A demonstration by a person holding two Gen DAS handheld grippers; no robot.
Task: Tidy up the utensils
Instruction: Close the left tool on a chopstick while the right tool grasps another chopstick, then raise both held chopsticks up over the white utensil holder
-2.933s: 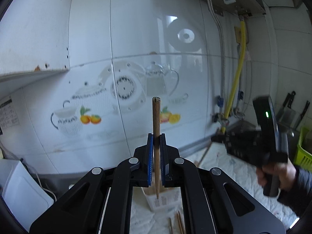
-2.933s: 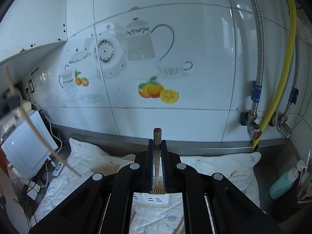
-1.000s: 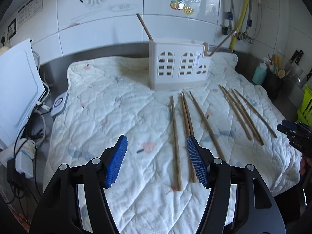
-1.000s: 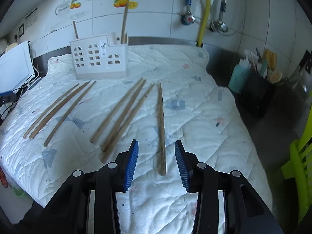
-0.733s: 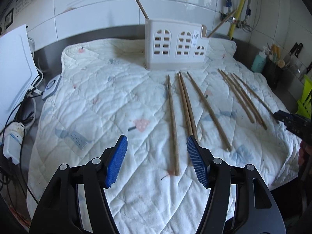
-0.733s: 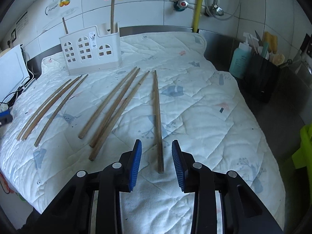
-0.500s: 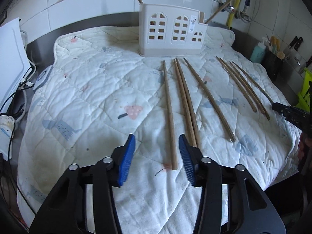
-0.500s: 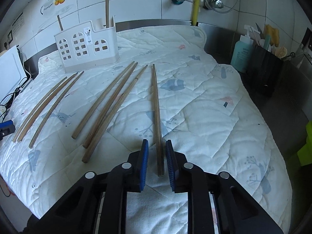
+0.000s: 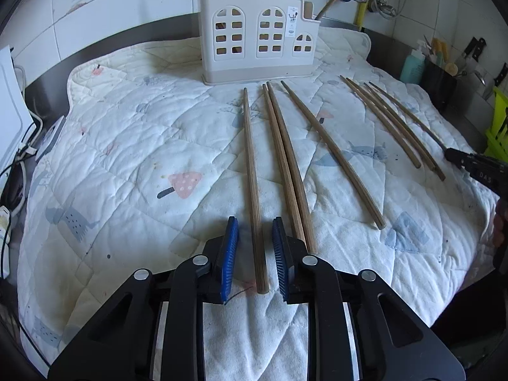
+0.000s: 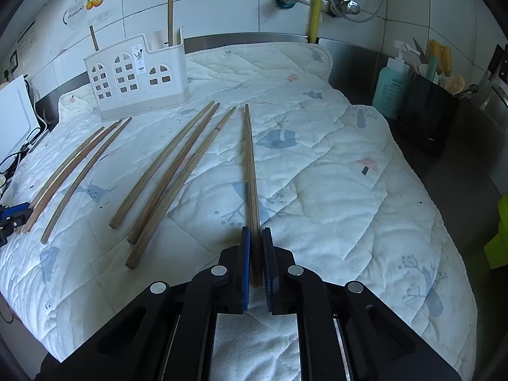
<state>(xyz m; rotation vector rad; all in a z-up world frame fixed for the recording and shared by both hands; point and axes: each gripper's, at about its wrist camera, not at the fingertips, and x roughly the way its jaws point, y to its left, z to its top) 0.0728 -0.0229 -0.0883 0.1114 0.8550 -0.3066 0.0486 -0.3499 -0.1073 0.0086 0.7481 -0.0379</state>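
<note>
Left wrist view: the left hand-held gripper [image 9: 254, 254] sits low centre, jaws narrow and just closing in, blue pads either side of the leftmost chopstick [image 9: 252, 184] but with gaps showing, not yet pinching. Three more chopsticks lie just right of it; open quilt [image 9: 127, 158] spreads to the left, its edge dropping off at lower left. The white utensil holder [image 9: 257, 41] stands top centre, its small label too tiny to read. The other gripper at the right edge shows "DAS".

Right wrist view: the right hand-held gripper [image 10: 256, 254] is clamped on the rightmost chopstick [image 10: 250, 165] at its near end. Bare quilt [image 10: 349, 190] runs right to the steel worktop [image 10: 460, 171]. The teal bottle's [image 10: 389, 92] print is unreadable.
</note>
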